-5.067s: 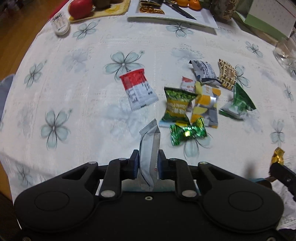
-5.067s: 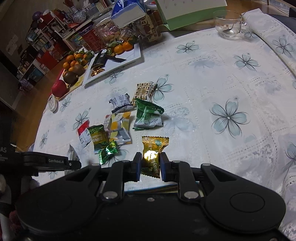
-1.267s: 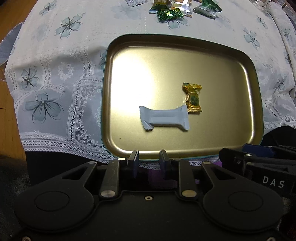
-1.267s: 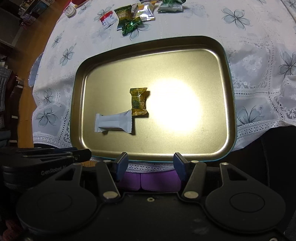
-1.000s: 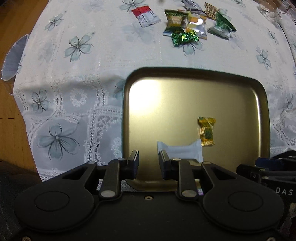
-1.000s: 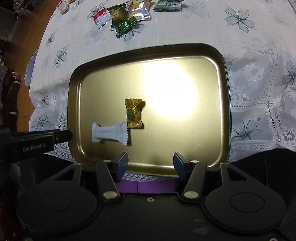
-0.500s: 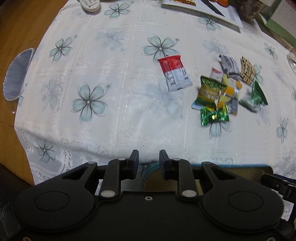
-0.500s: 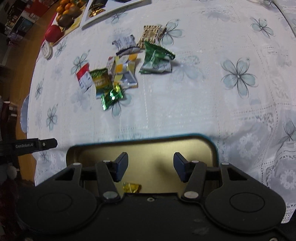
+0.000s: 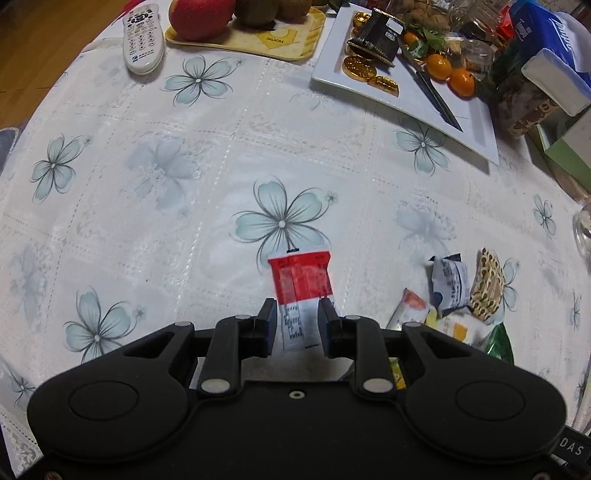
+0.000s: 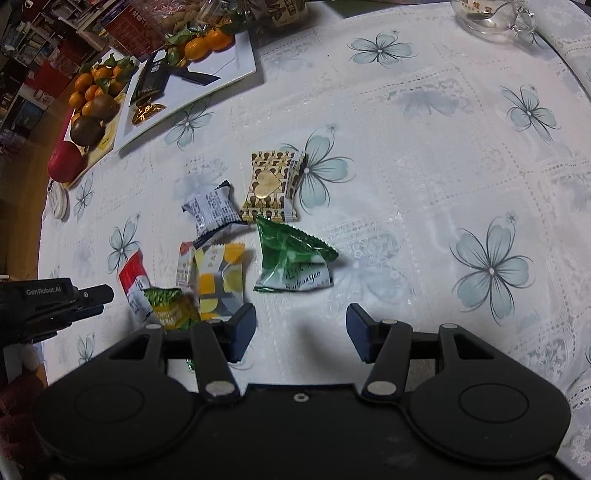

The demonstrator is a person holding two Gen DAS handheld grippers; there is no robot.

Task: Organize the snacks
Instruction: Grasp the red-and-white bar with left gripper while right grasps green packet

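A red and white snack packet (image 9: 301, 291) lies flat on the flowered tablecloth, its near end between the two fingers of my left gripper (image 9: 297, 325), which stands narrowly open around it. It also shows in the right wrist view (image 10: 133, 286). My right gripper (image 10: 301, 328) is wide open and empty, just short of a green packet (image 10: 293, 260). A yellow and grey packet (image 10: 221, 280), a green and yellow packet (image 10: 171, 308), a dark blue and white packet (image 10: 214, 212) and a brown patterned packet (image 10: 271, 186) lie close together.
At the far side stand a white plate (image 9: 402, 88) with gold coins, a knife and oranges, a yellow tray with fruit (image 9: 243, 33), a remote control (image 9: 144, 37), boxes (image 9: 554, 92) and a glass cup (image 10: 491, 14). The left gripper's body shows in the right wrist view (image 10: 51, 302).
Both grippers have moved forward from the gold tray to the snack pile. The left fingers now straddle the red and white packet. The tray has dropped out of view.
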